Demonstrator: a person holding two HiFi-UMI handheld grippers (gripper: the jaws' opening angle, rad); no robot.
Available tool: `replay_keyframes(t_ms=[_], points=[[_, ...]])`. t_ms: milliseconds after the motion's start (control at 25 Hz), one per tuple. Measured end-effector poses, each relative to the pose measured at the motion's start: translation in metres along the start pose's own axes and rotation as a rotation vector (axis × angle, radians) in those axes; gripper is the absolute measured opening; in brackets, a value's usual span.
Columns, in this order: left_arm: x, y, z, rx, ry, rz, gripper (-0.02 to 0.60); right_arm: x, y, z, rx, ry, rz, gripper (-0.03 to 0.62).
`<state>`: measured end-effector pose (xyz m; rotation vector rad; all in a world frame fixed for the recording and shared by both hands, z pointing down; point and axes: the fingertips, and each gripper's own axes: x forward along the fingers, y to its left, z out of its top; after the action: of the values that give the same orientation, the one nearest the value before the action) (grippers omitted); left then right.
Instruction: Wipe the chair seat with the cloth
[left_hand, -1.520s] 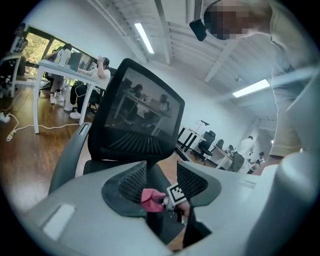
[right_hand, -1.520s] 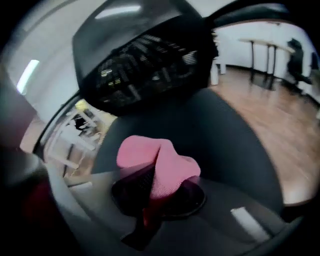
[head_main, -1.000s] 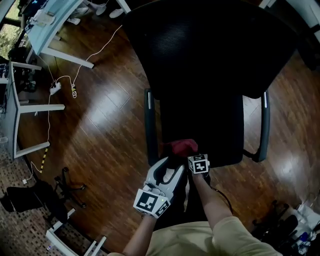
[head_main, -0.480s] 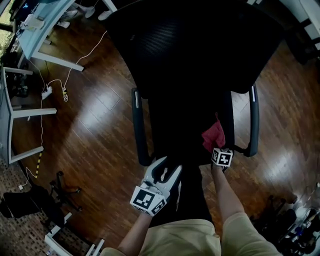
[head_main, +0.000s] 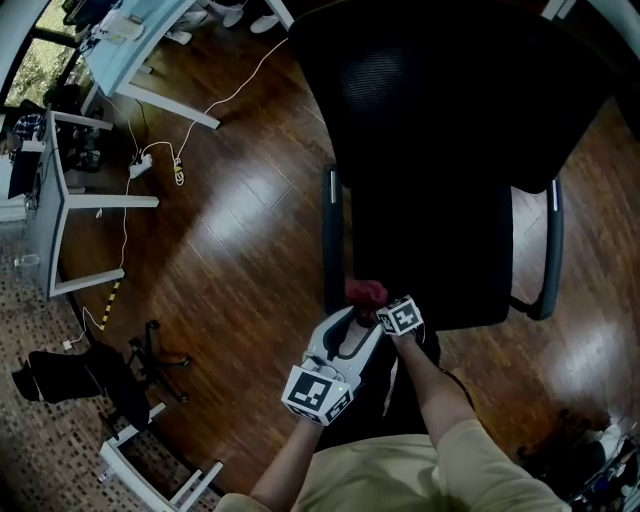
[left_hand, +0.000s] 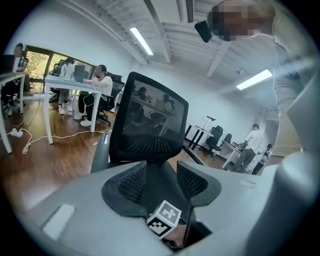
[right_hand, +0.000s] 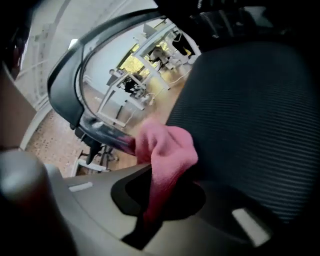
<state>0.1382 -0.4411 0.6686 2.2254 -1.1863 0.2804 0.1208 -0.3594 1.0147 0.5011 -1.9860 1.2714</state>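
Observation:
The black mesh office chair fills the head view, its seat (head_main: 440, 250) below the backrest (head_main: 450, 90). A pink cloth (head_main: 366, 292) lies bunched on the seat's front left corner, close to the left armrest (head_main: 331, 235). My right gripper (head_main: 378, 302) is shut on the cloth (right_hand: 167, 150), which hangs out of its dark jaws (right_hand: 162, 192) over the seat mesh (right_hand: 250, 110). My left gripper (head_main: 350, 328) is held just off the seat's front edge, open with nothing in it. The left gripper view looks along the open left gripper (left_hand: 161, 176) at the backrest (left_hand: 150, 117).
Wooden floor (head_main: 230, 230) surrounds the chair. White desks (head_main: 90, 200) and cables with a power strip (head_main: 140, 165) lie at the left. Another chair's base (head_main: 150, 355) is at lower left. People sit at desks (left_hand: 90, 92) and stand (left_hand: 250, 147) in the room.
My right gripper has swept the cloth from the seat's right side, near the right armrest, back to the front left corner. The left gripper has stayed at the front edge.

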Motion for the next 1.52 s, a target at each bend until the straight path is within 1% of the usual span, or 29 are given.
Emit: replay_keyframes(t_ms=[120,240,320,400,440,480,520,560,640,680,720,760,800,880,920,960,1000,1040,1080,1120,1160,1240,1320,1400,1440,1520], points=[[0.000,-0.002,-0.005,-0.015,0.002,-0.016,0.178,-0.045,-0.061,-0.012,0.124,-0.090,-0.137,0.015],[0.008,-0.009,-0.012,-0.026,0.009,-0.045,0.178,-0.102,-0.122,-0.041,0.230,-0.139,-0.296,0.015],[0.021,-0.020,-0.018,-0.035,0.017,-0.070,0.178,-0.159,-0.168,-0.066,0.367,-0.193,-0.452,0.015],[0.030,-0.030,-0.022,-0.029,0.023,-0.096,0.178,-0.219,-0.210,-0.096,0.532,-0.253,-0.632,0.015],[0.032,-0.032,-0.023,-0.021,0.024,-0.105,0.178,-0.240,-0.227,-0.112,0.596,-0.269,-0.706,0.015],[0.033,-0.033,-0.023,-0.014,0.025,-0.111,0.178,-0.256,-0.240,-0.126,0.623,-0.268,-0.759,0.014],[0.033,-0.033,-0.023,-0.007,0.028,-0.114,0.178,-0.266,-0.250,-0.136,0.611,-0.254,-0.792,0.015],[0.032,-0.031,-0.023,-0.003,0.030,-0.114,0.178,-0.271,-0.257,-0.143,0.575,-0.232,-0.813,0.015],[0.026,-0.024,-0.021,-0.003,0.026,-0.102,0.178,-0.269,-0.263,-0.149,0.496,-0.195,-0.827,0.015],[0.023,-0.018,-0.020,-0.011,0.022,-0.091,0.178,-0.260,-0.256,-0.143,0.457,-0.184,-0.802,0.015],[0.018,-0.013,-0.018,-0.024,0.017,-0.079,0.178,-0.243,-0.240,-0.131,0.406,-0.181,-0.734,0.015],[0.013,-0.008,-0.018,-0.039,0.014,-0.069,0.178,-0.219,-0.212,-0.114,0.337,-0.183,-0.623,0.015],[0.009,-0.004,-0.018,-0.050,0.012,-0.062,0.178,-0.191,-0.176,-0.096,0.252,-0.185,-0.488,0.015],[0.004,0.001,-0.018,-0.064,0.013,-0.052,0.178,-0.131,-0.089,-0.064,0.070,-0.163,-0.215,0.015],[0.003,0.003,-0.016,-0.071,0.016,-0.045,0.178,-0.105,-0.045,-0.052,-0.006,-0.143,-0.094,0.015],[0.001,0.003,-0.014,-0.077,0.017,-0.037,0.178,-0.081,-0.006,-0.041,-0.061,-0.128,0.008,0.015],[0.000,0.002,-0.014,-0.079,0.016,-0.030,0.178,-0.060,0.027,-0.031,-0.094,-0.118,0.085,0.015],[-0.002,0.001,-0.015,-0.079,0.016,-0.024,0.178,-0.041,0.051,-0.025,-0.115,-0.105,0.128,0.015],[-0.004,-0.001,-0.019,-0.080,0.016,-0.021,0.178,-0.024,0.065,-0.023,-0.128,-0.085,0.136,0.015],[-0.006,-0.002,-0.024,-0.083,0.017,-0.021,0.178,-0.011,0.069,-0.025,-0.136,-0.059,0.114,0.015],[-0.007,-0.003,-0.029,-0.085,0.022,-0.023,0.178,-0.003,0.065,-0.029,-0.136,-0.033,0.073,0.015],[-0.006,-0.006,-0.037,-0.083,0.040,-0.032,0.178,-0.005,0.036,-0.040,-0.116,-0.006,-0.029,0.015],[-0.003,-0.013,-0.040,-0.081,0.057,-0.045,0.178,-0.035,-0.011,-0.050,-0.051,-0.056,-0.132,0.015],[0.000,-0.021,-0.040,-0.083,0.065,-0.059,0.178,-0.088,-0.070,-0.064,0.075,-0.146,-0.248,0.015],[0.001,-0.025,-0.041,-0.085,0.067,-0.066,0.178,-0.119,-0.103,-0.075,0.146,-0.180,-0.322,0.015],[0.002,-0.031,-0.045,-0.092,0.068,-0.079,0.178,-0.189,-0.168,-0.109,0.296,-0.214,-0.499,0.015]])
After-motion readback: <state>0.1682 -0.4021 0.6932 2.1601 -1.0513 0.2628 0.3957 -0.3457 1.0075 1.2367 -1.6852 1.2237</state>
